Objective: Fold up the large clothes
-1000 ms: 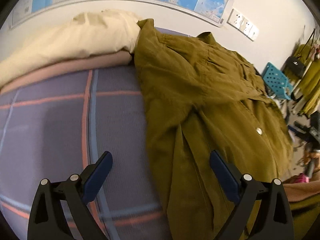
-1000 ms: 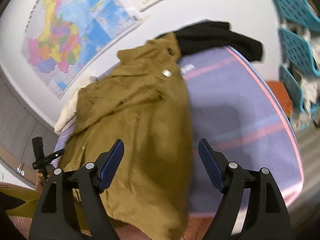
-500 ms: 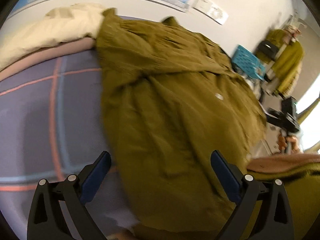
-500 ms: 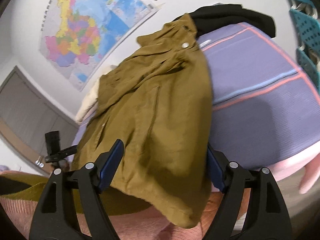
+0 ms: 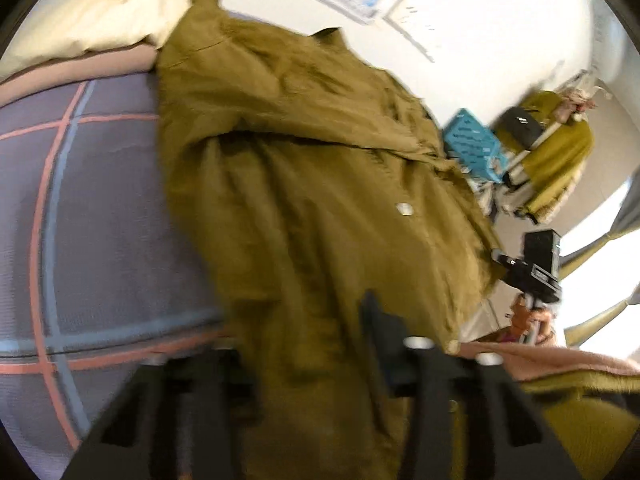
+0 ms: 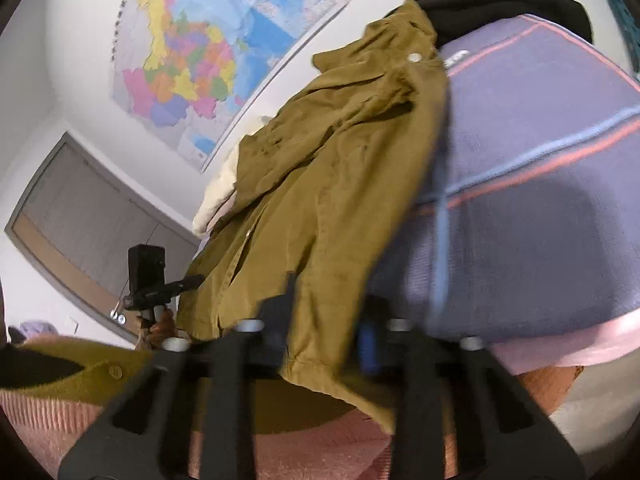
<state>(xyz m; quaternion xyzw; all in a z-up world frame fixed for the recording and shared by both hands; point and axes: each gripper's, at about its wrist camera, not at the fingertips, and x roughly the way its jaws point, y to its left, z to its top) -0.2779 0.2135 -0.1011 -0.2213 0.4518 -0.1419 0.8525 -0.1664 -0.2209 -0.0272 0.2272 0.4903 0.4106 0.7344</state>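
An olive jacket [image 5: 304,168] lies spread on a bed with a purple plaid cover [image 5: 100,208], its hem hanging over the near edge. My left gripper [image 5: 304,344] is closing on the hem. Cloth is bunched between the jaws and hides the left finger. In the right wrist view the same jacket [image 6: 332,168] runs up toward the wall. My right gripper [image 6: 324,328] is closing on the hem's other corner, with fabric between its fingers.
A cream pillow [image 5: 100,12] lies at the head of the bed and a black garment [image 6: 500,4] at its far end. A blue crate [image 5: 472,144] and a clothes rack [image 5: 560,152] stand beside the bed. A map [image 6: 192,60] hangs on the wall.
Both grippers dropped toward the jacket's hem at the bed edge, and their jaws went from wide open to closed in on the fabric.
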